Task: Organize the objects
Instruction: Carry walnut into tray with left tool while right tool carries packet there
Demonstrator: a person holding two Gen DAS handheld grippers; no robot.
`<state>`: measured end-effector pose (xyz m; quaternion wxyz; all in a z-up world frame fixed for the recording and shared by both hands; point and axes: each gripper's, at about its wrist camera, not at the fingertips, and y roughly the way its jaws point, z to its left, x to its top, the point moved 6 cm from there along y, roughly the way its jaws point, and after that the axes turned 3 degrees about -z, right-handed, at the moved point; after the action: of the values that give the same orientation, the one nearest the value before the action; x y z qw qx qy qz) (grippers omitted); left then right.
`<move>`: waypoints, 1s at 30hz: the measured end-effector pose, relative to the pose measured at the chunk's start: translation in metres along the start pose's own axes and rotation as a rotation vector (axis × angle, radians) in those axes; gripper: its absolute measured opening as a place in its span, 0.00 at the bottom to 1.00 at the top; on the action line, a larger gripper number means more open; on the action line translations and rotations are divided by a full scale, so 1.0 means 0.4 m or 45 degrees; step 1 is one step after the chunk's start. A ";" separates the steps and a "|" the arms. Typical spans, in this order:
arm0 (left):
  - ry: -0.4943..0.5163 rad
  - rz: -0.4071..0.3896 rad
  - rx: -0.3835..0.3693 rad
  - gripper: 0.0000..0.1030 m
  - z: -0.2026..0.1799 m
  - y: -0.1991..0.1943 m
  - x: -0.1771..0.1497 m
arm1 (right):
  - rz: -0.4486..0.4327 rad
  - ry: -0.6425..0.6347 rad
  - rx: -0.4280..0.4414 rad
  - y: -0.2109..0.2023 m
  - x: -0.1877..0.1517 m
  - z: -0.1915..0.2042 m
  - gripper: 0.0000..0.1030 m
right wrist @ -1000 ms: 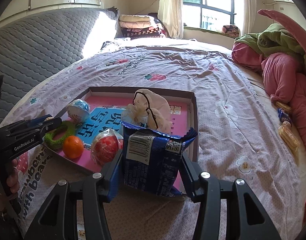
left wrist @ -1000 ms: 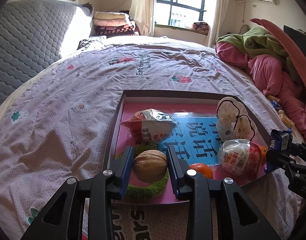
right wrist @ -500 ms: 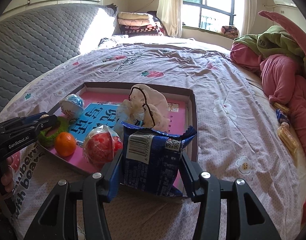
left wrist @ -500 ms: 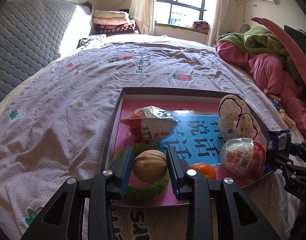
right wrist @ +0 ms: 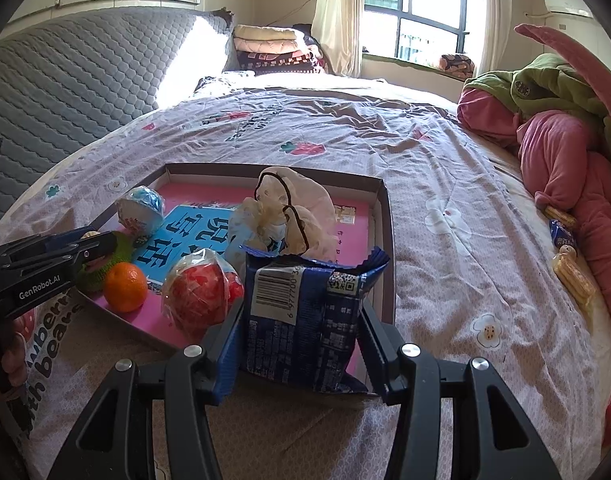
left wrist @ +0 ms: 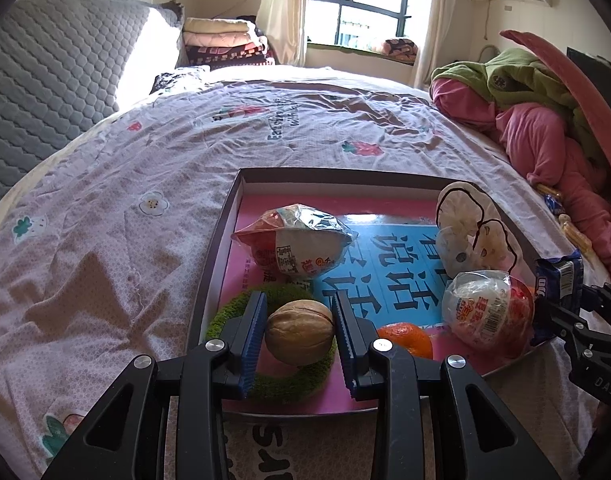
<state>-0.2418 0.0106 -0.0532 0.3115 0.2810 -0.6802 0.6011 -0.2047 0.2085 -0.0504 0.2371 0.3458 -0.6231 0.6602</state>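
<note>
A brown walnut (left wrist: 299, 330) sits between the blue pads of my left gripper (left wrist: 299, 320), which is shut on it just above a green fuzzy ring (left wrist: 273, 384) in the near left corner of the shallow pink-lined tray (left wrist: 215, 264). My right gripper (right wrist: 301, 332) is shut on an upright blue snack packet (right wrist: 305, 320) at the tray's (right wrist: 385, 248) near right corner. In the tray lie an orange (right wrist: 125, 286), a red wrapped egg toy (right wrist: 203, 294), a blue-white wrapped egg toy (right wrist: 141, 210) and a white cloth pouch (right wrist: 289, 212).
The tray rests on a floral bedspread (left wrist: 105, 240) with a grey quilted headboard (left wrist: 45, 92) to the left. Pink and green bedding (right wrist: 565, 152) is piled on the right. Loose wafer snacks (right wrist: 573, 272) and a small blue packet (right wrist: 561, 234) lie beside that pile.
</note>
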 end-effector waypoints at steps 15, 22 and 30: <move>-0.008 0.017 -0.001 0.33 -0.002 0.021 -0.004 | -0.017 0.035 -0.006 0.002 -0.007 -0.008 0.51; -0.016 0.041 -0.004 0.33 -0.001 0.027 -0.012 | -0.013 0.062 0.006 0.003 -0.010 -0.013 0.51; 0.000 0.043 -0.008 0.33 -0.012 0.026 -0.017 | 0.002 0.062 -0.009 0.004 -0.015 -0.019 0.58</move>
<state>-0.2447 0.0165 -0.0647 0.3023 0.2684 -0.6867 0.6041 -0.2033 0.2165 -0.0558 0.2530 0.3283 -0.6196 0.6666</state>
